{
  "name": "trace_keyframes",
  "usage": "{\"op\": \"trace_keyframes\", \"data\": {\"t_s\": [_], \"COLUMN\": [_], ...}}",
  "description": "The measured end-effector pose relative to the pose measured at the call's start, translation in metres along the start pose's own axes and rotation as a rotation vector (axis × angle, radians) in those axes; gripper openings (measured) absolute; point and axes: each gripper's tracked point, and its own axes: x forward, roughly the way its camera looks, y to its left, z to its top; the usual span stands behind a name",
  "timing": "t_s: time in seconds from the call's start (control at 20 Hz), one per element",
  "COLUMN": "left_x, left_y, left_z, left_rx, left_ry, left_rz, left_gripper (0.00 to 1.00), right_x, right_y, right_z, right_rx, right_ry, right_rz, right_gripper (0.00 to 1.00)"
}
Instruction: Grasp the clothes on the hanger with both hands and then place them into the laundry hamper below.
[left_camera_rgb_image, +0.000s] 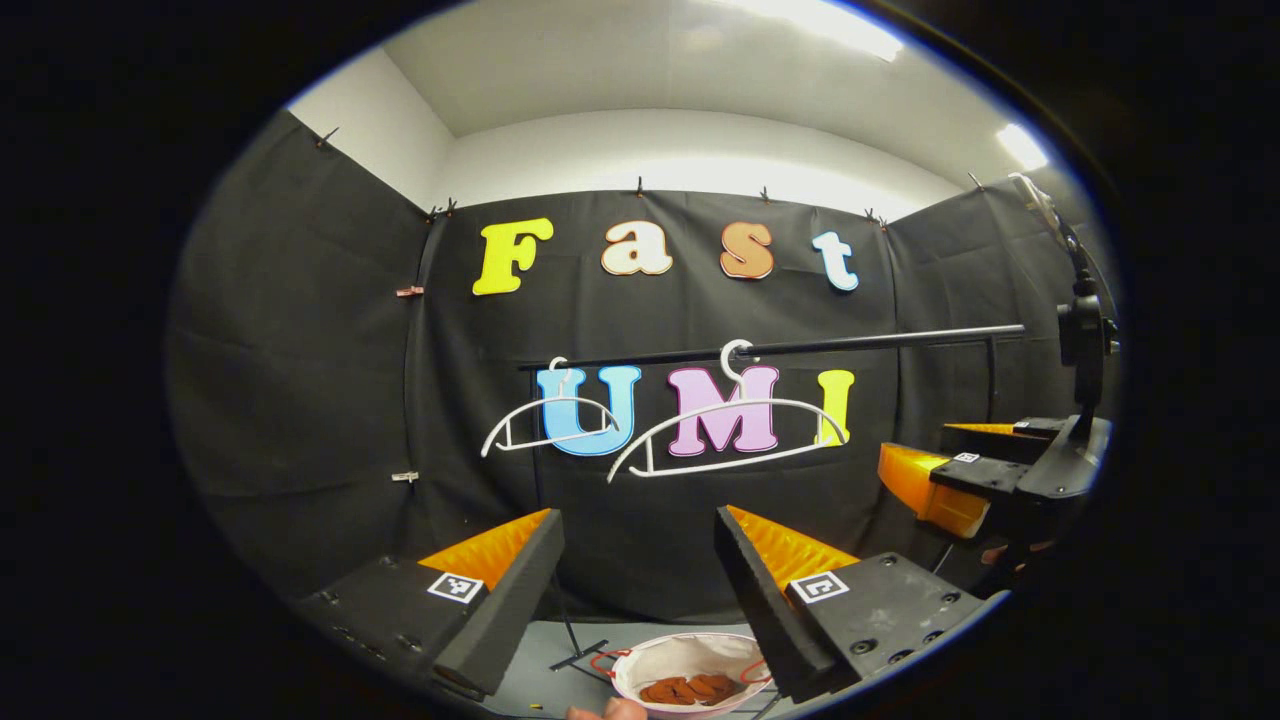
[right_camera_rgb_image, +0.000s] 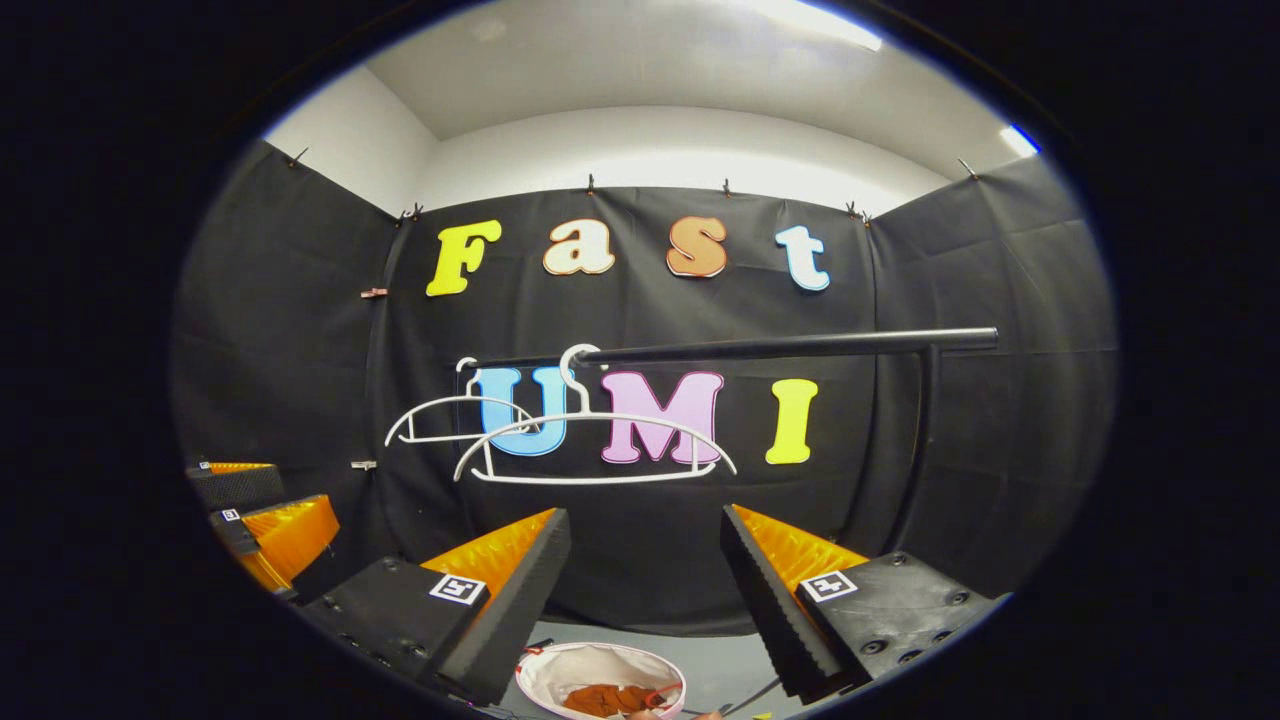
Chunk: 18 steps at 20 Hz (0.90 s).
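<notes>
The booth is walled with black cloth (left_camera_rgb_image: 300, 400) pinned up by small clips, under a white ceiling (left_camera_rgb_image: 650, 80) with bright strip lights. The floor (left_camera_rgb_image: 540, 680) at the bottom of both views is pale grey. A dark rail (left_camera_rgb_image: 780, 348) runs roughly level across the back wall, carried at its right end by an upright post (right_camera_rgb_image: 925, 440). Two white hangers hook over the rail: the nearer hanger (left_camera_rgb_image: 725, 435) and a farther hanger (left_camera_rgb_image: 550, 425) to its left. Both are bare, their long bars running along the rail.

The hamper (left_camera_rgb_image: 690, 660) stands on the floor below the rail, a round white basket with red handles. The clothes (left_camera_rgb_image: 695, 688), a rust-brown garment, lie crumpled in its bottom, with no clear long axis. In the right gripper view the same hamper (right_camera_rgb_image: 600, 665) sits low between the fingers with the clothes (right_camera_rgb_image: 605, 698) bunched inside.

The left gripper (left_camera_rgb_image: 640, 580) is spread wide and holds nothing; it hangs above the hamper and well apart from the clothes, aimed at the back wall. The right gripper (right_camera_rgb_image: 645, 580) is likewise spread and unloaded, also above the hamper. In the left gripper view the right gripper (left_camera_rgb_image: 950, 470) shows farther off at the right edge, on a dark mount.
</notes>
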Motion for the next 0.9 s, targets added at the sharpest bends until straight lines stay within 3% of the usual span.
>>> {"op": "trace_keyframes", "data": {"t_s": [0.4, 0.75, 0.8, 0.9], "left_x": [0.0, 0.0, -0.001, 0.001], "left_y": [0.008, 0.009, 0.008, 0.008], "left_z": [0.001, 0.003, 0.003, 0.002], "left_rx": [-0.006, -0.004, -0.005, -0.01], "left_ry": [-0.004, -0.007, -0.007, -0.005], "left_rz": [0.017, 0.02, 0.019, 0.02], "left_gripper": [0.93, 0.99, 0.93, 0.95], "right_x": [-0.001, -0.001, 0.0, 0.0], "right_y": [0.011, 0.015, 0.016, 0.016], "right_z": [0.007, 0.008, 0.008, 0.007], "right_rx": [-0.025, -0.025, -0.027, -0.027], "right_ry": [-0.023, -0.029, -0.029, -0.029], "right_rz": [0.019, 0.028, 0.029, 0.03], "right_gripper": [0.98, 0.98, 0.98, 0.98]}}
